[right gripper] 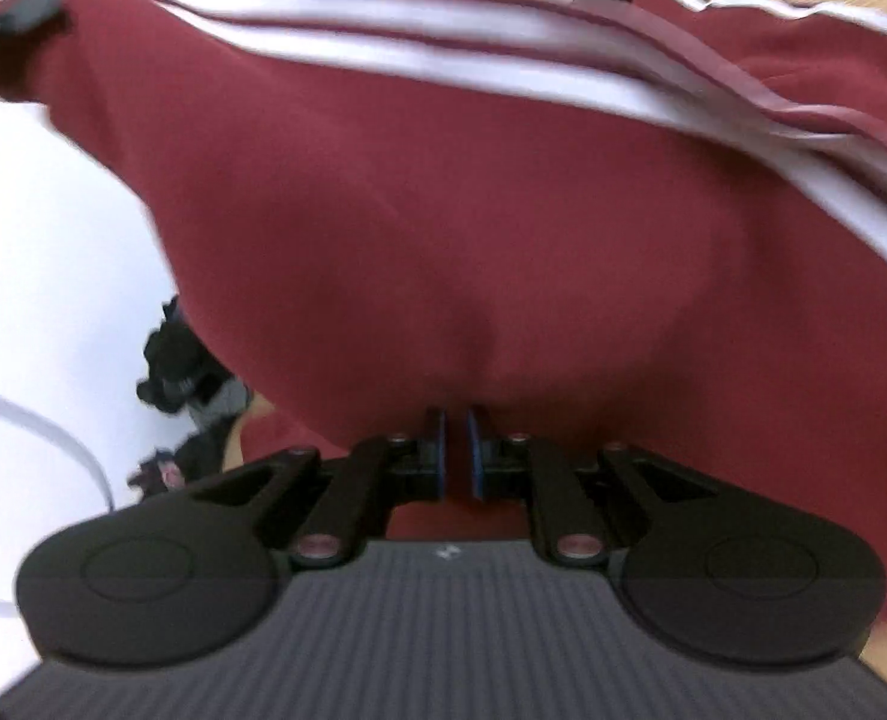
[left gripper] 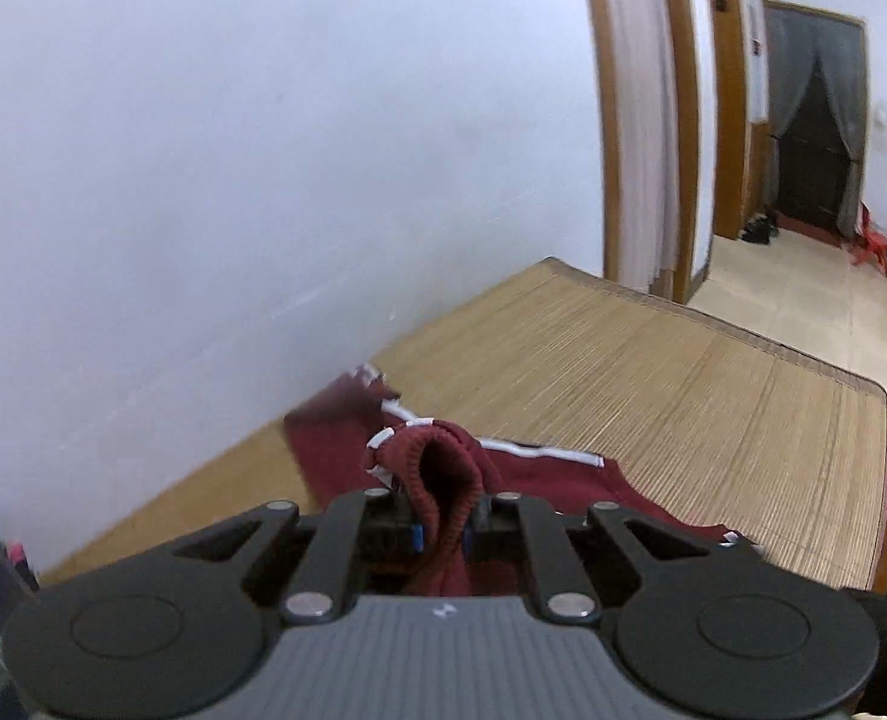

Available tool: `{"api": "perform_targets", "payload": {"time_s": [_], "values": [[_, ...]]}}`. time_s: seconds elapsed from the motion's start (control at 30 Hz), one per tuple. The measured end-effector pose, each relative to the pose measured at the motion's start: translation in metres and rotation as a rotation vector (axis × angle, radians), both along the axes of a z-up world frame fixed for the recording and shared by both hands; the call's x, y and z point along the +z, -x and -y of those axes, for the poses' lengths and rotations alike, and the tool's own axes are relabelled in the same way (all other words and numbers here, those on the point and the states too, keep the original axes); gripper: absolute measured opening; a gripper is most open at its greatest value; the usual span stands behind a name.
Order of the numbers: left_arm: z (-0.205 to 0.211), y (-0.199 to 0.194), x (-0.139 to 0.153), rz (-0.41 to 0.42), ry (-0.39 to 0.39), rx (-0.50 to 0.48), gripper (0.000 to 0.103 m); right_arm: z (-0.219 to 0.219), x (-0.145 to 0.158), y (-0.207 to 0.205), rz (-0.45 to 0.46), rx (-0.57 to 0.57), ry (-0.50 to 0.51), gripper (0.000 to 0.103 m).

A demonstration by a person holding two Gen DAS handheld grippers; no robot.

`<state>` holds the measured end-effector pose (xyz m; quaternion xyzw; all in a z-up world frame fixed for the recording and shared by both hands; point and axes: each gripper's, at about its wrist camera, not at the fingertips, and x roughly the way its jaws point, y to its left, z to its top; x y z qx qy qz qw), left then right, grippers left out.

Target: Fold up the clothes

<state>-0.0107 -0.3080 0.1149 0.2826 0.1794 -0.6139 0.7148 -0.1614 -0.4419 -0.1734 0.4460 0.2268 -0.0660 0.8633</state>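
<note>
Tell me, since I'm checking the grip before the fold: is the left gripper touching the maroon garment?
Touching. The left wrist view shows the left gripper with its jaws closed on the ribbed cuff of the maroon garment, which bunches up between them.

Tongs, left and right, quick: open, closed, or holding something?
Left tongs: closed on the ribbed cuff of the maroon white-striped garment.
Right tongs: closed on the same garment's maroon cloth.

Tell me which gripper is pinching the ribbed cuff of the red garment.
The left gripper: its pads are shut on the dark red ribbed cuff above the mat. The right gripper is shut on plain smooth fabric of the same garment.
</note>
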Motion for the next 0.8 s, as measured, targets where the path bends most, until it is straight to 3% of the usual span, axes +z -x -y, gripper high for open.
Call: {"api": "perform_targets", "payload": {"time_s": [0.13, 0.33, 0.4, 0.53, 0.57, 0.6, 0.67, 0.73, 0.8], "values": [[0.012, 0.016, 0.005, 0.041, -0.010, -0.030, 0.012, 0.017, 0.001, -0.033, 0.001, -0.161, 0.020, 0.012], [0.012, 0.021, 0.000, 0.093, -0.014, -0.047, 0.012, 0.035, -0.004, -0.047, -0.132, -0.331, 0.160, 0.013], [0.005, 0.017, -0.002, 0.091, -0.016, -0.036, 0.012, 0.040, -0.011, -0.042, -0.166, -0.368, 0.154, 0.012], [0.000, 0.000, -0.033, 0.050, -0.099, 0.038, 0.015, 0.036, -0.014, -0.023, -0.148, -0.284, 0.036, 0.012], [-0.003, -0.005, -0.047, 0.039, -0.129, 0.070, 0.019, 0.030, -0.012, -0.018, -0.156, -0.241, 0.039, 0.013], [-0.009, -0.011, -0.064, 0.020, -0.163, 0.106, 0.028, 0.021, -0.009, -0.013, -0.179, -0.190, 0.064, 0.021], [-0.020, -0.023, -0.100, -0.022, -0.234, 0.180, 0.039, 0.003, -0.001, 0.001, -0.232, -0.089, 0.147, 0.025], [-0.034, -0.038, -0.144, -0.090, -0.313, 0.267, 0.043, -0.017, 0.010, 0.017, -0.282, 0.001, 0.262, 0.035], [-0.053, -0.051, -0.188, -0.158, -0.387, 0.357, 0.043, -0.041, 0.023, 0.031, -0.336, 0.081, 0.496, 0.036]]}}
